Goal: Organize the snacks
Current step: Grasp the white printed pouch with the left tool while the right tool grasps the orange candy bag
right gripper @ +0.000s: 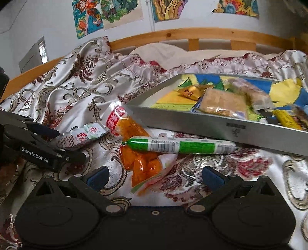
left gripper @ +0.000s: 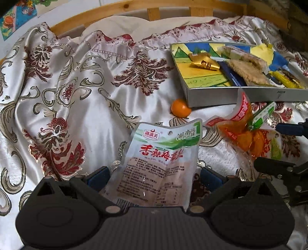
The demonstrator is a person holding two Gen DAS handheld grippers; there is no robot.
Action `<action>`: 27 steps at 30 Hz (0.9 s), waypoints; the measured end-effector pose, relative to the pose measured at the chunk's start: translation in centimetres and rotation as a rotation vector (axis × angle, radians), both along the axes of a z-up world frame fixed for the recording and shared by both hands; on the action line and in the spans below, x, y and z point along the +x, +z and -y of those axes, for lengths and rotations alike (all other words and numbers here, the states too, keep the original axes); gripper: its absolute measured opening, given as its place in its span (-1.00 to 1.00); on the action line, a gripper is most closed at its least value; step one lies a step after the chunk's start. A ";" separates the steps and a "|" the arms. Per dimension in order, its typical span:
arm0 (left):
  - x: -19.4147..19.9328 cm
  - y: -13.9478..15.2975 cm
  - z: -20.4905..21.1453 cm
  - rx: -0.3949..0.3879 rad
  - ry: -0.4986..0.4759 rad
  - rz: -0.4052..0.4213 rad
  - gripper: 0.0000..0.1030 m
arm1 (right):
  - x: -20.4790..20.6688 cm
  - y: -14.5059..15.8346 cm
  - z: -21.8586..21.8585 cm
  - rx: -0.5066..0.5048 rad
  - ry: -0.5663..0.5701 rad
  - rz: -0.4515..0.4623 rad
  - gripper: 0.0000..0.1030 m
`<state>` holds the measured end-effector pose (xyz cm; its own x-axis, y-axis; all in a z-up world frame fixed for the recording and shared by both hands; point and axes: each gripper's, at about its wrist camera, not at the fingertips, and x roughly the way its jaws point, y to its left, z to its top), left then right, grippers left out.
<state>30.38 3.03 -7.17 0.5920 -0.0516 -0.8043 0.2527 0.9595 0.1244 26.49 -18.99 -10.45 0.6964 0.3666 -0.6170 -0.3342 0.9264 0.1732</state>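
Two grippers work over a bed draped in a glossy satin cover (left gripper: 80, 80), cream with maroon and gold floral brocade, rumpled into soft folds. The left gripper (left gripper: 154, 176) has its blue-padded fingers spread wide, with a flat, crinkled white seaweed packet (left gripper: 159, 159) lying between them at lower centre of the left wrist view; I cannot tell whether the pads touch it. The right gripper (right gripper: 155, 176) is likewise spread, and the clear orange snack pouch (right gripper: 140, 159), lumpy and shiny with a red-and-white top, lies on the cover just ahead of it. A smooth green-and-white sausage stick (right gripper: 181, 147) rests across that pouch, its far end near the shallow grey metal tray (right gripper: 211, 123). The rectangular tray fills the upper right of both views, its floor painted in blue, yellow and green, holding a gold foil wrapper (left gripper: 205, 62), rough tan cracker packs (left gripper: 248, 69) and a yellow bar (right gripper: 286, 117). A small round orange fruit (left gripper: 181, 107) sits beside the tray's near corner. Behind the bedding runs a pale wooden bed rail (right gripper: 192, 34), and colourful drawings (right gripper: 107, 13) hang on the white wall.
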 end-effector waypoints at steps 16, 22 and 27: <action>-0.5 0.5 -0.3 -0.058 0.093 0.012 0.30 | 1.7 -1.5 -1.6 -0.016 0.001 0.031 0.42; -1.4 0.9 0.0 -0.112 0.154 -0.006 0.21 | 1.2 -1.3 -1.7 -0.003 0.011 0.047 0.37; -3.5 1.6 0.9 -0.129 0.168 -0.030 0.13 | -0.3 -0.7 -1.7 0.012 0.043 0.032 0.37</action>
<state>26.89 2.16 -5.57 0.5772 -0.0579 -0.8146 0.0895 0.9960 -0.0074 26.22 -17.28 -11.17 0.6993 0.4040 -0.5897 -0.3797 0.9089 0.1724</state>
